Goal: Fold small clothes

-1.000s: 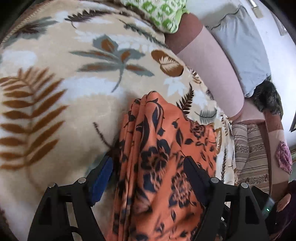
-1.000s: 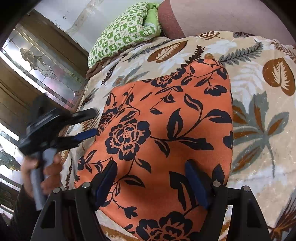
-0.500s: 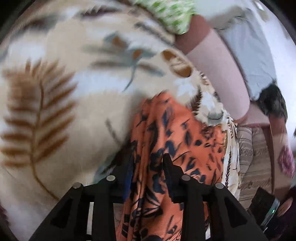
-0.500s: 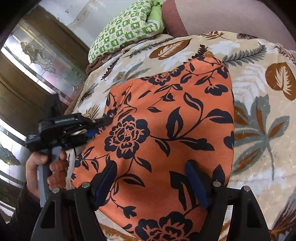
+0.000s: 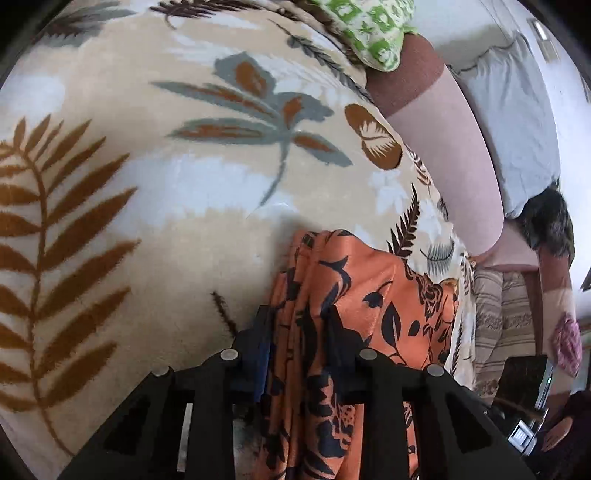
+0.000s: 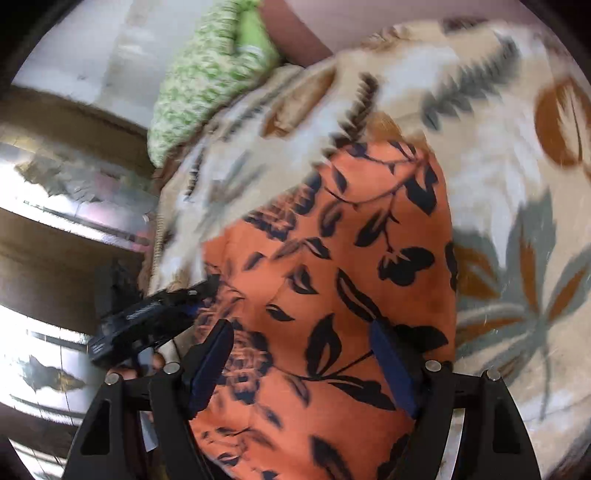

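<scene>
1. On the leaf-patterned blanket (image 5: 155, 206) lies the orange floral garment (image 6: 351, 280); it is spread flat in the right wrist view and bunched into folds at its left edge.
2. Left gripper (image 5: 297, 332): jaws are narrow and closing, with the bunched folds of the garment's edge between them. In the right wrist view it (image 6: 207, 291) enters from the left, held by a hand (image 6: 136, 369), and meets the garment's left edge.
3. Right gripper (image 6: 303, 362): jaws stand wide over the near part of the garment. Blue pads (image 6: 391, 369) straddle the cloth; contact cannot be confirmed because the frame is blurred.
4. Green checked pillow (image 5: 369, 33): positioned at the blanket's far edge, against the brown-and-pink bolster (image 5: 443, 147).
5. Grey cushion (image 5: 517, 122): right of the bolster.
</scene>
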A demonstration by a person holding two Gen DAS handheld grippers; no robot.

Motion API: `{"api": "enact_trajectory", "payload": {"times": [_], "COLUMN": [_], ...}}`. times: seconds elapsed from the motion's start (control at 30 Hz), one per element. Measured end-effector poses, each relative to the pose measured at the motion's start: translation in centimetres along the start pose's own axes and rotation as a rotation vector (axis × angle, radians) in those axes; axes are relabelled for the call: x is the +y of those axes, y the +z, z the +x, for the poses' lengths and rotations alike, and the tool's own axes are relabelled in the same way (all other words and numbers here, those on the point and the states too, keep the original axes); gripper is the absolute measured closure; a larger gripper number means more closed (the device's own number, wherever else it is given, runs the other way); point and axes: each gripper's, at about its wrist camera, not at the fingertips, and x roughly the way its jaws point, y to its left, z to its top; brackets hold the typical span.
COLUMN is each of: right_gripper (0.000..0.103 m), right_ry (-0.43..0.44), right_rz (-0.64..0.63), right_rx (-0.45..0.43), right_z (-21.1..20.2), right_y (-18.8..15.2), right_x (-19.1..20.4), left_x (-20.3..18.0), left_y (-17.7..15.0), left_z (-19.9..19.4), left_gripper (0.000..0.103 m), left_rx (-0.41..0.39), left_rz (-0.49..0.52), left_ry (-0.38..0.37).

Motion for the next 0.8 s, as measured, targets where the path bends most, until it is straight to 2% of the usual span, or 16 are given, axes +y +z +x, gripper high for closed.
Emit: {"api": "enact_trajectory", "payload": {"times": [0.13,0.2,0.3,0.33,0.37,0.4,0.43,0.53,0.6,0.63,0.67,0.73,0.8], "right_gripper": [0.024,0.024,0.024,0.024,0.024,0.024,0.024,0.024,0.024,0.024,0.024,0.023,0.023], "right_ry": [-0.035,-0.023,0.011,-0.01,-0.026,-0.031,-0.025,-0.015,-0.002,-0.002,-0.006,-0.022,-0.016], "right_rz": [-0.021,-0.041,-0.073,-0.077,-0.074,-0.065,-0.053,-0.046,-0.092,-0.099,-0.082,-0.05,-0.05], "right_rx": [0.01,-0.013,-0.007,0.018,0.036,0.041,0.03,0.0,-0.027,-0.03,-0.014,0.042,0.027], "right_z": [-0.7,-2.0,-2.7,-1.8,-1.1,-0.4,-0.3,-2.3,-3.6,-3.9,-3.5,-1.4,-1.1], "right_y": [0.0,-0.4,-1.5,-2.1,-2.4,-2.7,-2.7,-2.6,-2.9,-3.2,-3.5,-3.9,-4.1], "right_x": [1.1,2.2,3.1,2.7,2.2,1.6,1.4,2.8,3.8,3.8,3.3,1.6,1.2], "left_x": [-1.8,-2.6,-3.4,-3.3,-3.1,-2.6,-2.1,-1.9,-2.9,-3.3,-3.5,-3.3,-2.7], "left_y": [-0.2,-0.8,-2.7,-3.5,-4.1,-4.5,-4.8,-5.1,-5.8,-6.4,-7.0,-8.4,-9.4], "left_z": [-1.0,-2.2,-4.1,-4.5,-4.3,-3.7,-2.8,-4.2,-6.0,-6.7,-7.1,-6.9,-4.9], "left_gripper": [0.074,0.073,0.07,0.066,0.064,0.063,0.058,0.059,0.059,0.054,0.044,0.038,0.037], "left_rx": [-0.008,-0.033,-0.049,-0.053,-0.045,-0.017,0.013,-0.03,-0.074,-0.09,-0.09,-0.074,-0.021], "left_rz": [0.083,0.119,0.196,0.208,0.215,0.219,0.219,0.187,0.227,0.25,0.26,0.286,0.298], "left_ry": [0.061,0.075,0.052,0.046,0.064,0.12,0.174,0.16,0.159,0.156,0.143,0.131,0.245]}}
